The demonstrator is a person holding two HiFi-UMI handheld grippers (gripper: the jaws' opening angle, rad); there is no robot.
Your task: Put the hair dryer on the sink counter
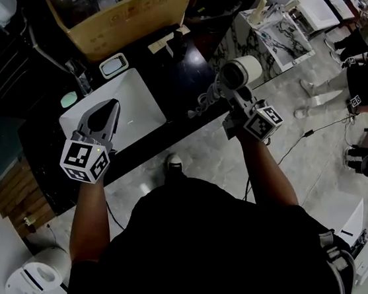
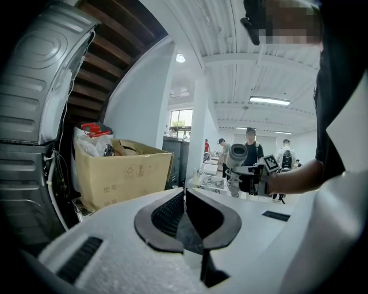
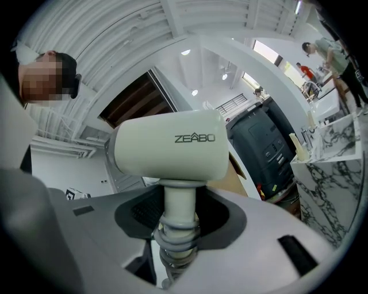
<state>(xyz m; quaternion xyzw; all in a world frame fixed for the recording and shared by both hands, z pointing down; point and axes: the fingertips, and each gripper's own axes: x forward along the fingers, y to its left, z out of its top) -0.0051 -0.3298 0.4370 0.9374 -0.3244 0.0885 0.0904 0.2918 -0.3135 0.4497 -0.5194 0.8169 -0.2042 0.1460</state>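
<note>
While the right hand-held gripper (image 3: 178, 227) clamps its handle, white plastic barrel-shaped hair dryer (image 3: 169, 150) hovers at the edge of the black desk (image 1: 172, 92) — released there, likely to tip floorward; left hand-held gripper (image 2: 185, 217) — jaws together, empty.

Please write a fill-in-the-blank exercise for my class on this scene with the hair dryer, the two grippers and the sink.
1. The right gripper grips the hair dryer by its ____.
2. The left gripper, jaws together, holds ____.
3. The box beyond the sink is made of ____.
4. The brand name printed on the hair dryer reads ____.

Missing words: handle; nothing; cardboard; ZEABO
</note>
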